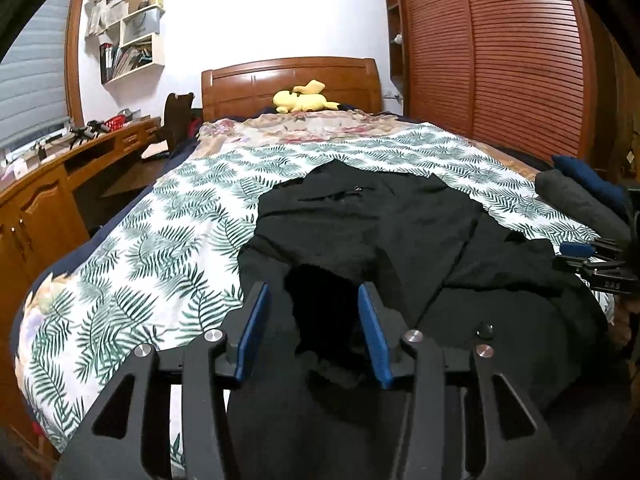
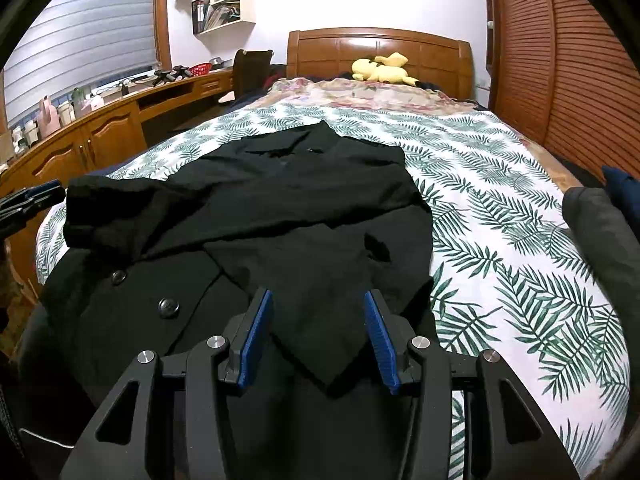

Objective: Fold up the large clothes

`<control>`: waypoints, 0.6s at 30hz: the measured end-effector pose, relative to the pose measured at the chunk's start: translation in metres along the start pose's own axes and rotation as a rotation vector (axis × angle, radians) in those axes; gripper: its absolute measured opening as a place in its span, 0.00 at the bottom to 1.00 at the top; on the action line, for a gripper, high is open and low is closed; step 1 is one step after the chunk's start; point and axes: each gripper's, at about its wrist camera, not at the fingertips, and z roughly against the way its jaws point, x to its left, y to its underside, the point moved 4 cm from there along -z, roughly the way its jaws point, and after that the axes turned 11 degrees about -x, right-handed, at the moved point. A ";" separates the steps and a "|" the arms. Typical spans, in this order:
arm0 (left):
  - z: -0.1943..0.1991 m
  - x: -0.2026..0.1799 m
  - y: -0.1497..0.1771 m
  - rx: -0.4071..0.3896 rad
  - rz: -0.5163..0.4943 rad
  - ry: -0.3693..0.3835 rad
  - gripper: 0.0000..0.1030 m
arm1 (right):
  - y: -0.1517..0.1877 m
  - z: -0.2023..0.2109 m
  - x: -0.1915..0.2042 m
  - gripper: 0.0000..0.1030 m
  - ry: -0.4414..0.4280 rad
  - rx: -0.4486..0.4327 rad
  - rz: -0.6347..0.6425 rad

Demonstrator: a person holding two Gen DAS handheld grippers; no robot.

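Observation:
A black buttoned jacket lies spread on the bed's leaf-print cover, both sleeves folded across its front. It also shows in the right wrist view. My left gripper is open, its blue pads either side of a sleeve cuff at the jacket's near left, holding nothing. My right gripper is open over the folded sleeve's pointed end at the jacket's near right, holding nothing. The right gripper also shows at the right edge of the left wrist view. The left gripper shows at the left edge of the right wrist view.
A yellow plush toy lies by the wooden headboard. Folded grey and navy clothes are stacked at the bed's right edge. A wooden desk runs along the left. A slatted wardrobe stands on the right.

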 end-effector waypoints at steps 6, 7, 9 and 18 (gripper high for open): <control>-0.010 0.009 0.019 0.053 0.051 0.019 0.46 | 0.000 0.004 0.004 0.48 -0.009 -0.004 0.003; -0.012 0.010 0.023 0.060 0.062 0.021 0.46 | 0.000 0.005 0.003 0.48 -0.010 -0.004 0.002; -0.016 0.011 0.029 0.071 0.070 0.017 0.46 | 0.001 0.007 0.002 0.48 -0.015 -0.004 -0.001; -0.033 0.010 0.031 0.078 0.082 0.032 0.46 | 0.007 0.006 0.003 0.48 -0.024 0.012 -0.015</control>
